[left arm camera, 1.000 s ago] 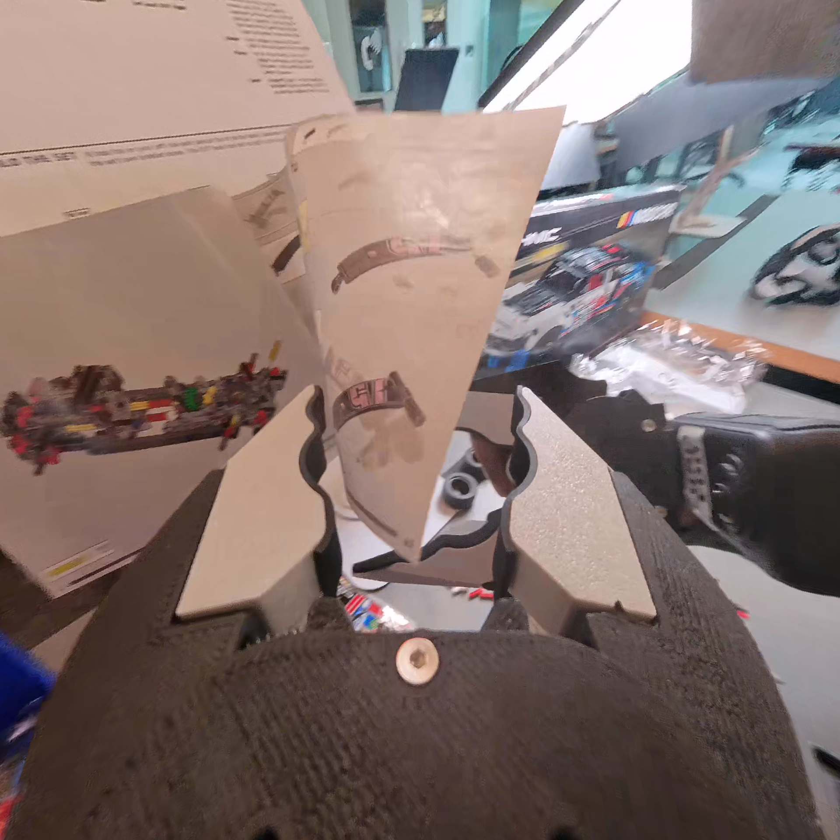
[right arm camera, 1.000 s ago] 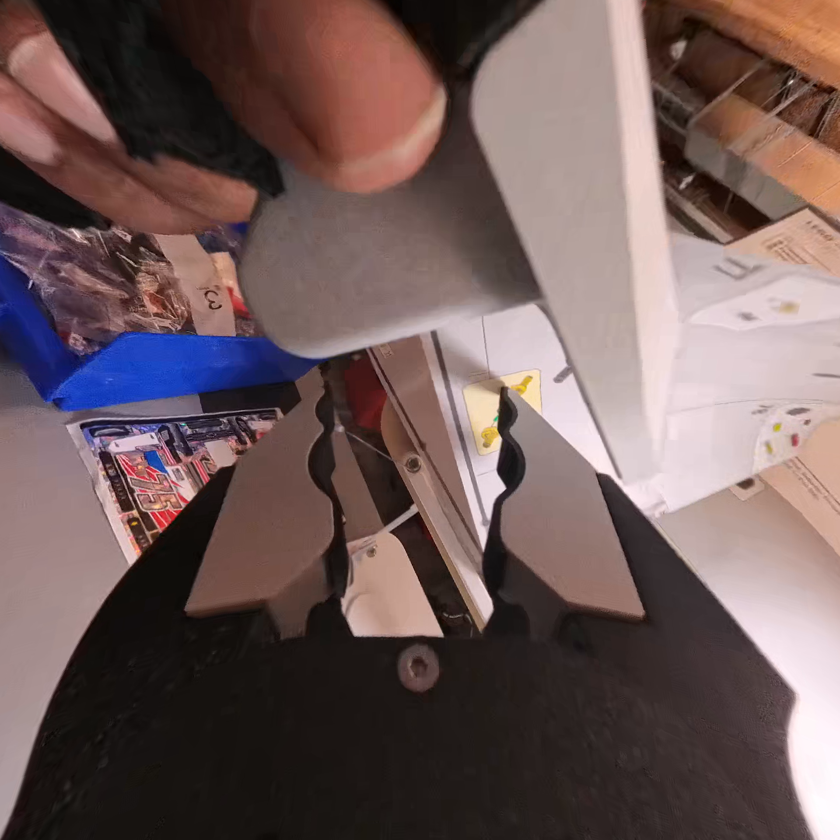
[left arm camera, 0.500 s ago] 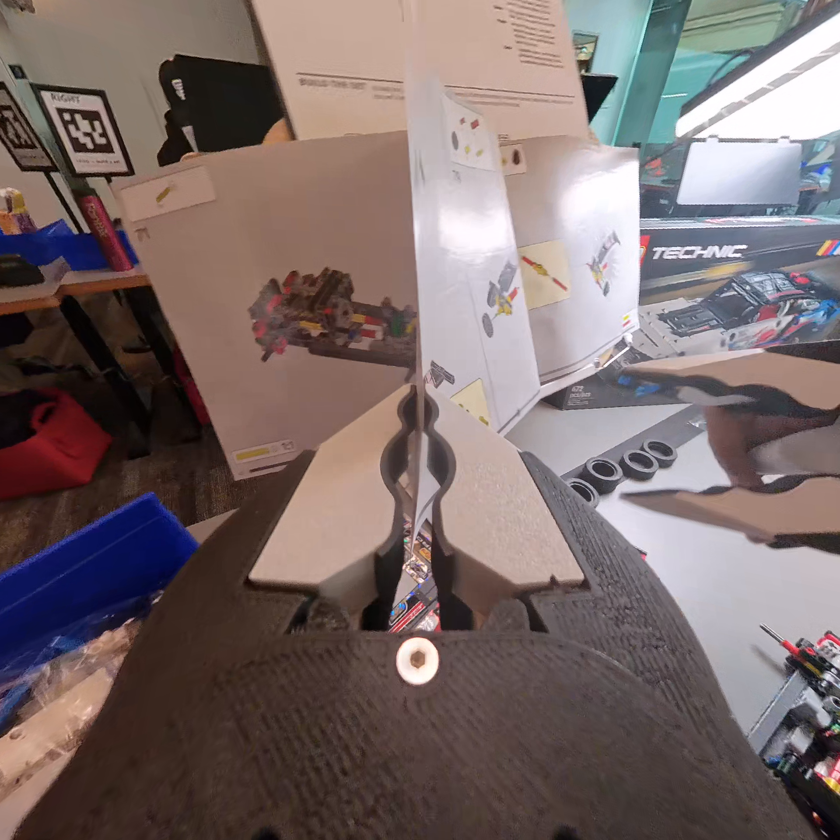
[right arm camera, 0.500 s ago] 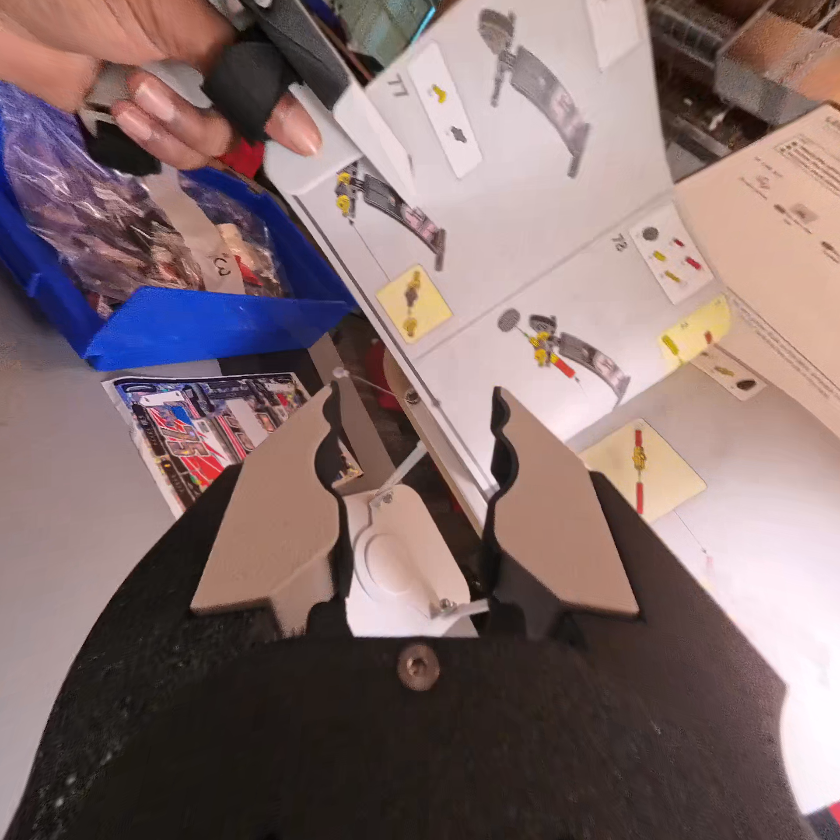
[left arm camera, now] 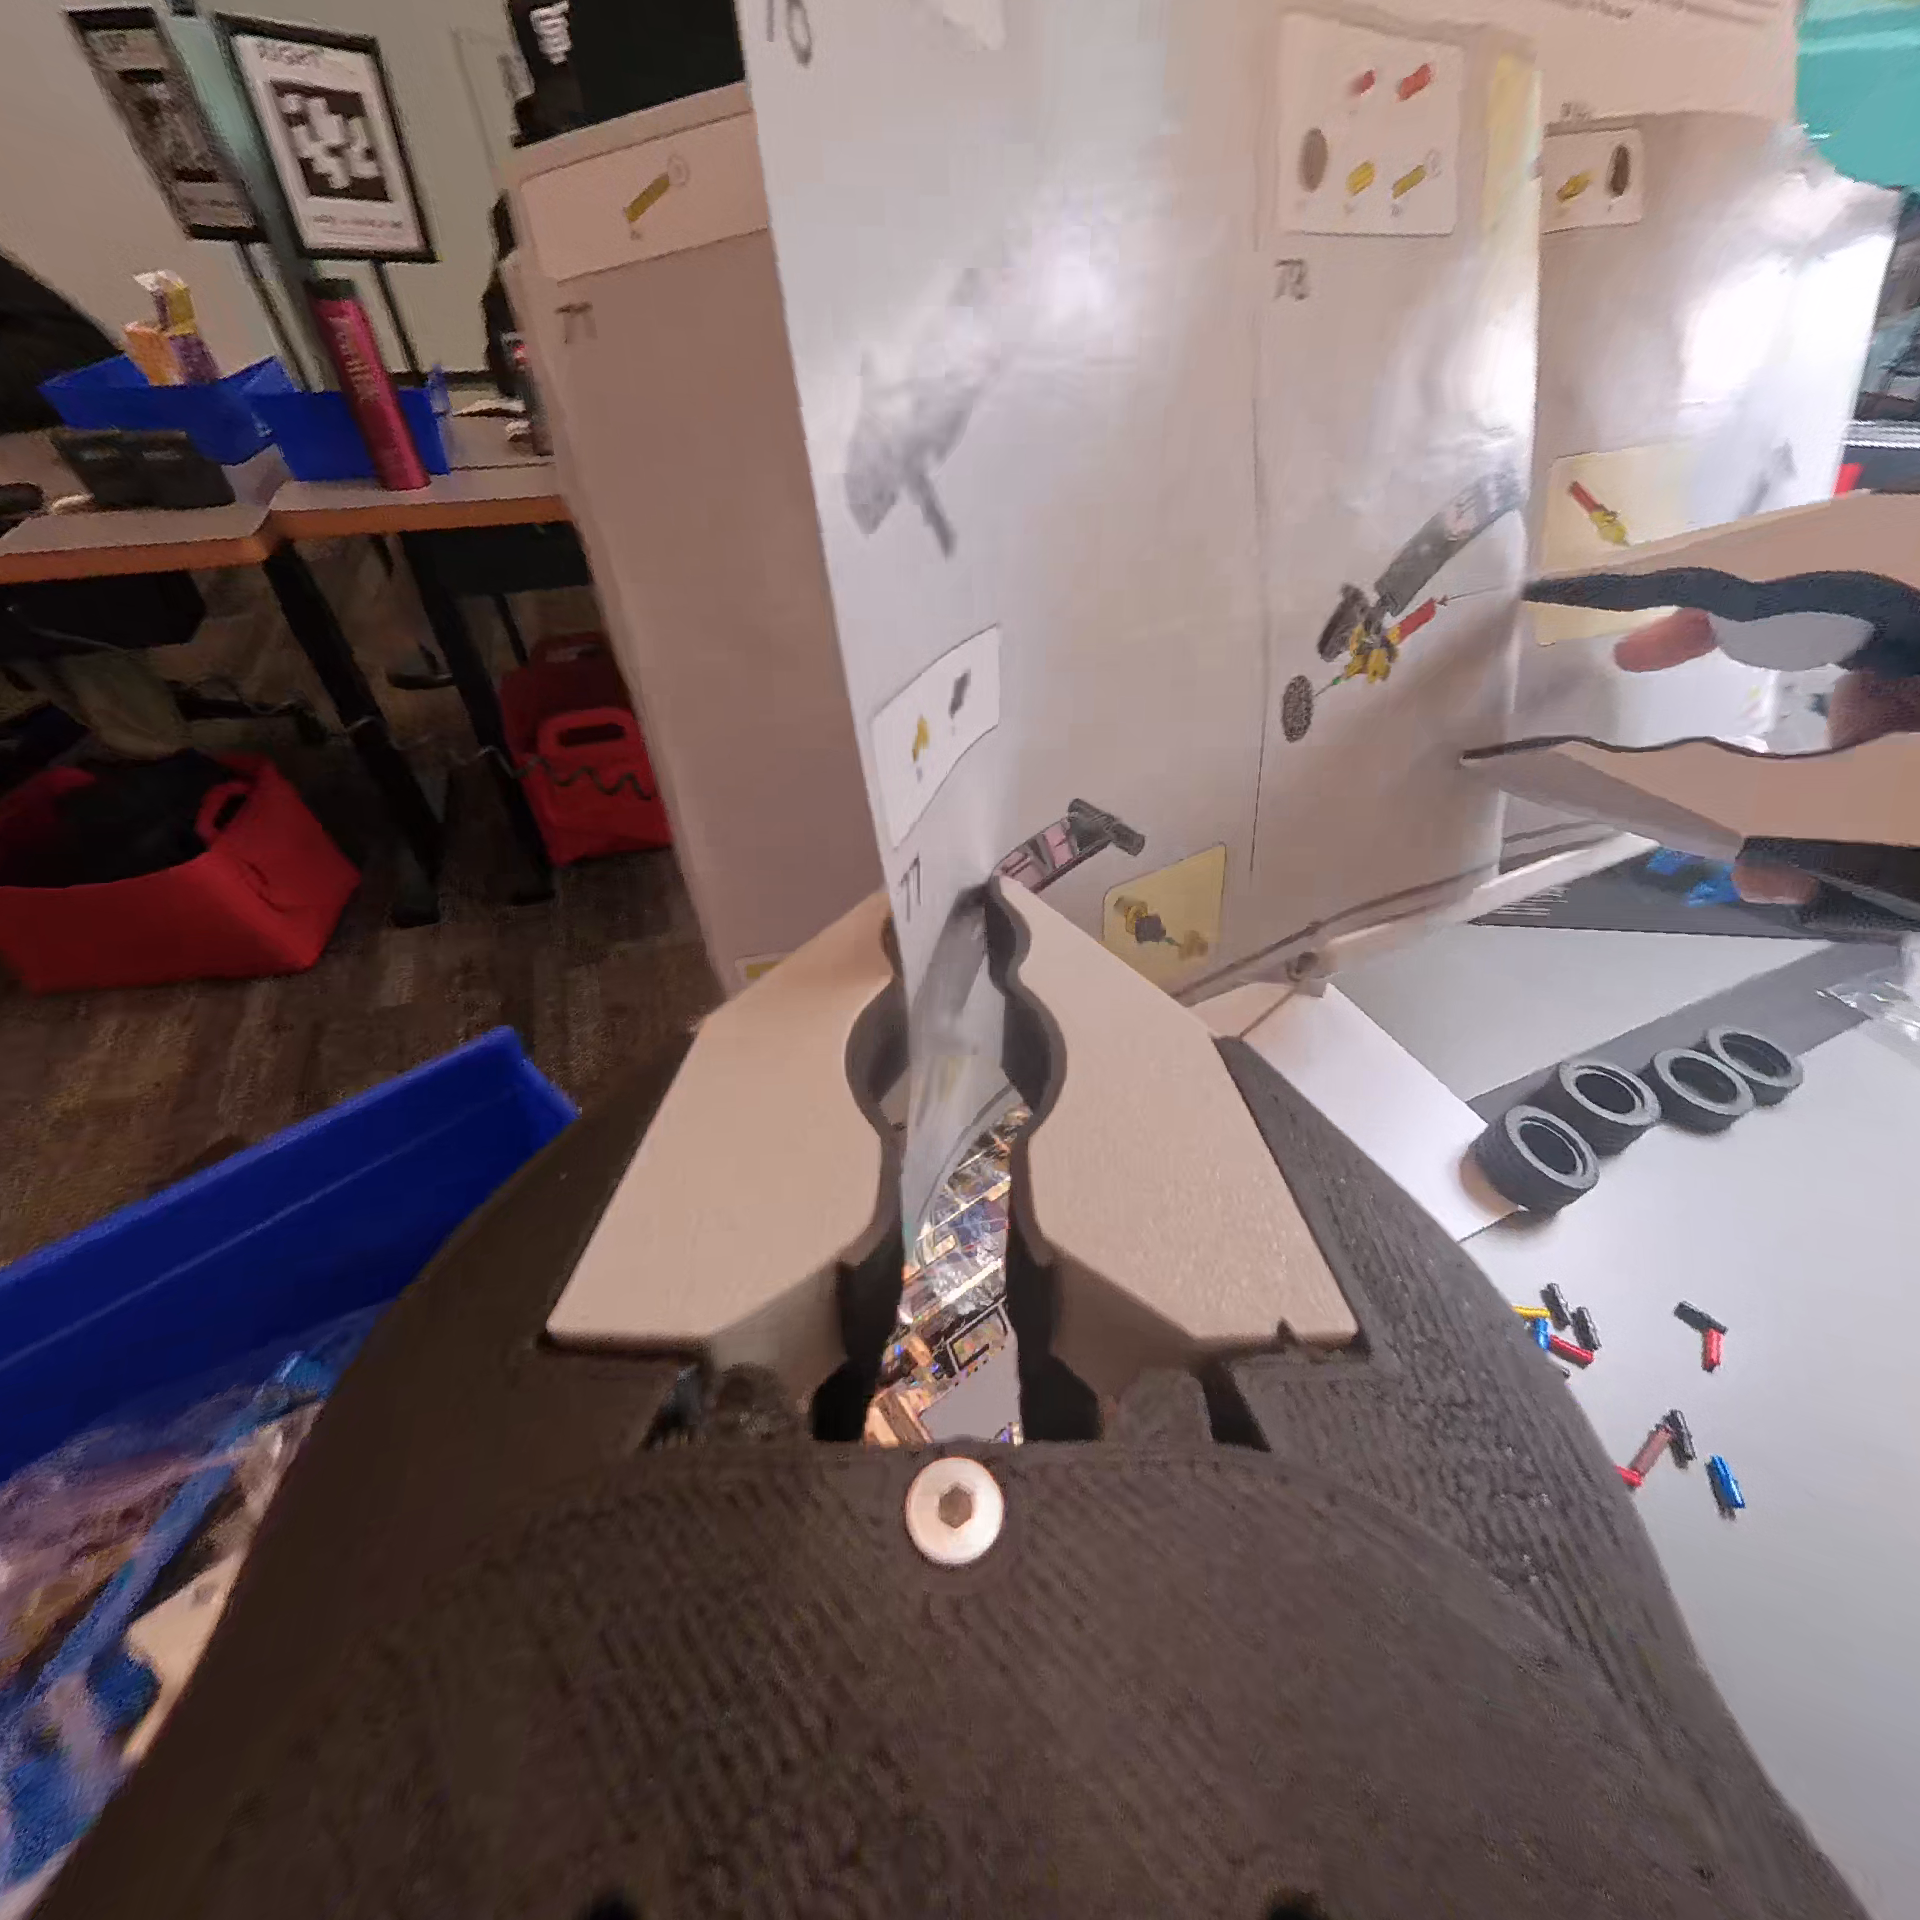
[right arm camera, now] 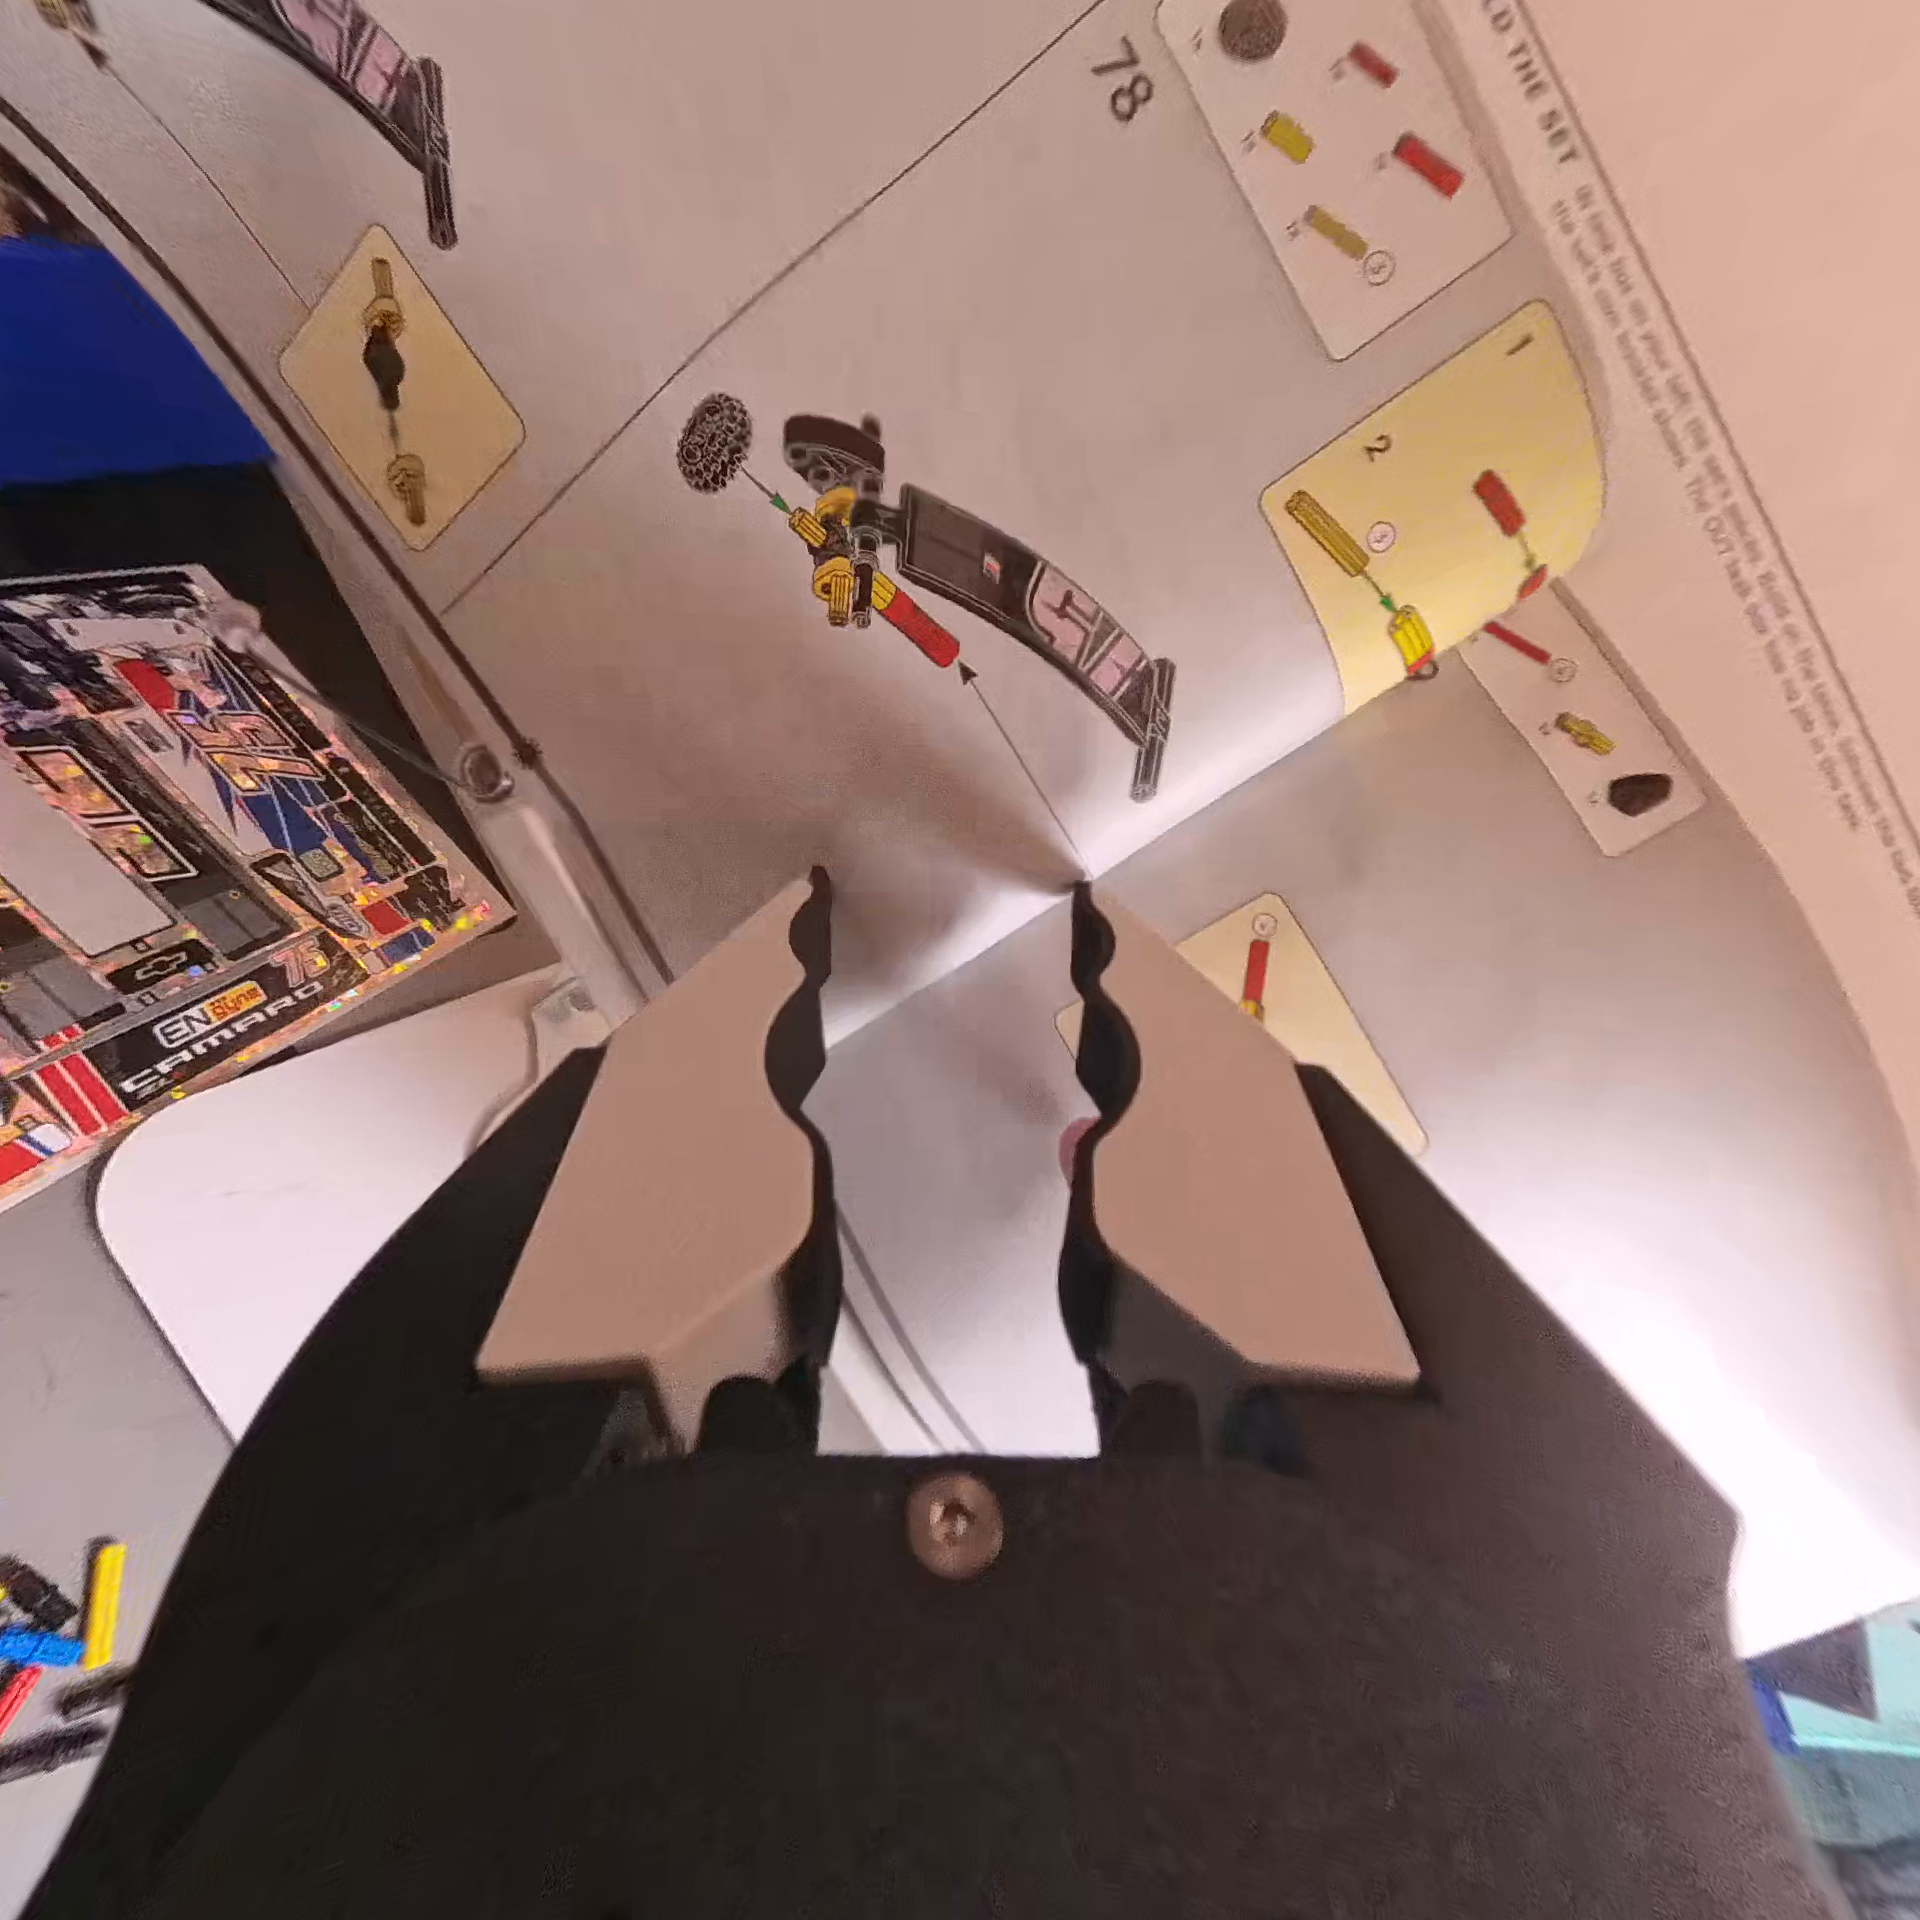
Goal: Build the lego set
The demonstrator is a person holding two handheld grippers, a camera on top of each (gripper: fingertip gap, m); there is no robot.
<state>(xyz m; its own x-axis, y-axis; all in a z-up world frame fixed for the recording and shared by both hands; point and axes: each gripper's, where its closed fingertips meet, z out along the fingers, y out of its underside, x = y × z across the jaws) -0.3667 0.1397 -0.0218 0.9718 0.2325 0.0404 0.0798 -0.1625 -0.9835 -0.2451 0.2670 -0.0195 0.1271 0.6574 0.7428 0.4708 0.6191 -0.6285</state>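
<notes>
The instruction booklet (left arm camera: 1382, 436) stands open and upright behind the table. My left gripper (left arm camera: 985, 906) is shut on the lower edge of one of its pages (left arm camera: 1039, 468) and holds that page on edge. My right gripper (right arm camera: 951, 888) is open and empty, its tips close against the open booklet spread (right arm camera: 1039, 312) at the page fold. It also shows at the right of the left wrist view (left arm camera: 1496, 672), jaws apart beside the page. Loose small Lego pins (left arm camera: 1621, 1382) lie on the grey table (left arm camera: 1766, 1299).
Several black tyres (left arm camera: 1642, 1112) sit in a row near the booklet's white stand (left arm camera: 1299, 961). A shiny sticker sheet (right arm camera: 208, 831) lies left of the booklet. A blue bin (left arm camera: 260, 1226) with bagged parts is at my left. Red baskets (left arm camera: 156, 873) stand on the floor. Left tips to right tips: about 20 centimetres.
My left gripper closed on a booklet page and has carried it leftward, turning it over. My right gripper moved in close to the open spread, still open.
</notes>
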